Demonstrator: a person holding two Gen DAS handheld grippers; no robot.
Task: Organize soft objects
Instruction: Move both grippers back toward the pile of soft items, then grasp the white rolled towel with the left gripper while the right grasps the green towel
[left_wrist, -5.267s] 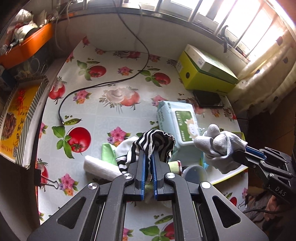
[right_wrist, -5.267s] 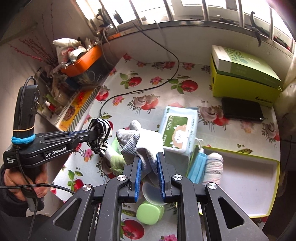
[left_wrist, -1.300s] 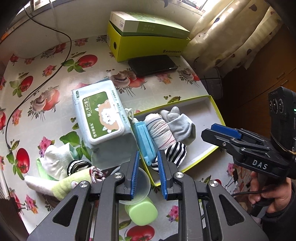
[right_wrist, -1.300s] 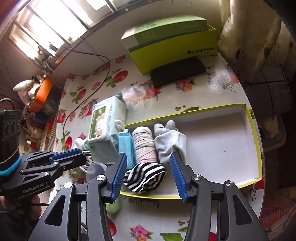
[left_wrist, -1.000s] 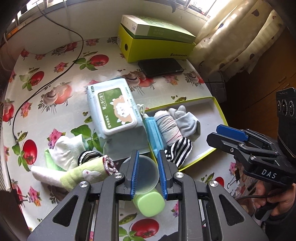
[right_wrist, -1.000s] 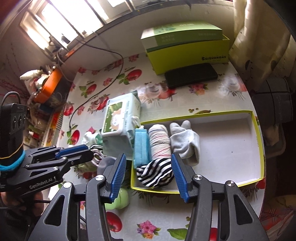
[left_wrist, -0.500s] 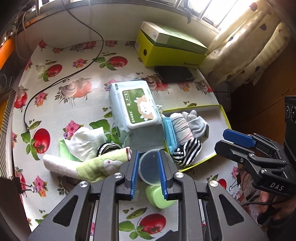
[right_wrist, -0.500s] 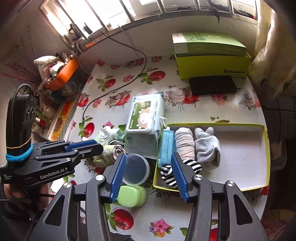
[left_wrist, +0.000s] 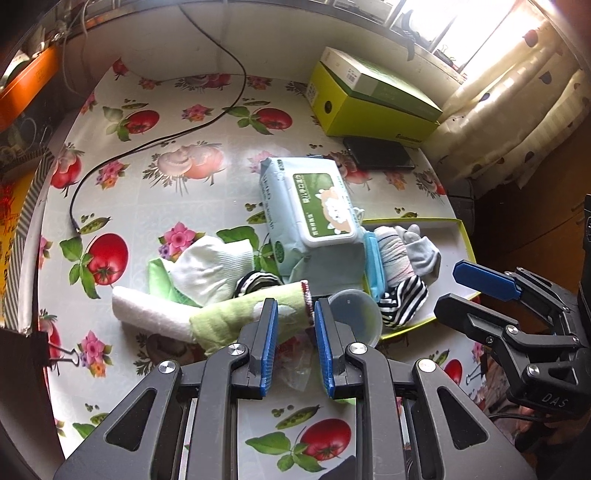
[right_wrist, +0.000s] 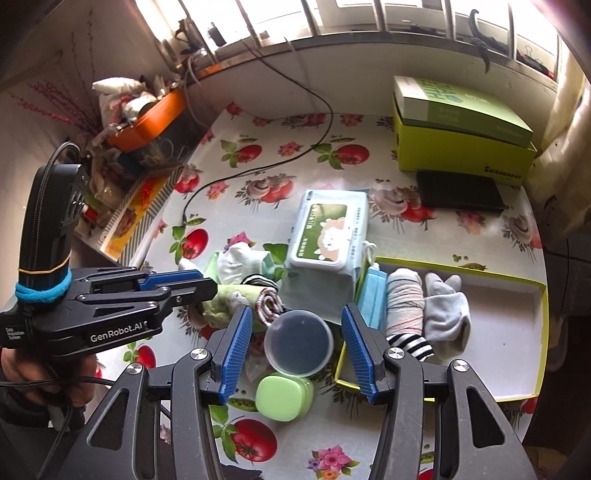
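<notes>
Nearest, both grippers are held above the table with nothing between the jaws: left gripper (left_wrist: 291, 334) narrowly parted, right gripper (right_wrist: 297, 354) spread wide. One green case (right_wrist: 285, 397) and one round lidded tub (right_wrist: 299, 342) are set just left of the tray (right_wrist: 517, 397). Four soft items are counted at the tray's left end: striped sock (right_wrist: 412, 349), blue mask (right_wrist: 371, 295), rolled sock (right_wrist: 404, 301), grey sock (right_wrist: 445, 314); its right part is bare. Left of the tub, a loose pile (left_wrist: 207, 291) remains on the tablecloth. Farther, one wipes pack (right_wrist: 328, 236), one dark phone (right_wrist: 460, 195), two stacked boxes (right_wrist: 461, 140). Open tablecloth (left_wrist: 155, 206) is left far-left.

Black tool (right_wrist: 295, 350), blue ribbed pads (right_wrist: 236, 354), silver screws.
</notes>
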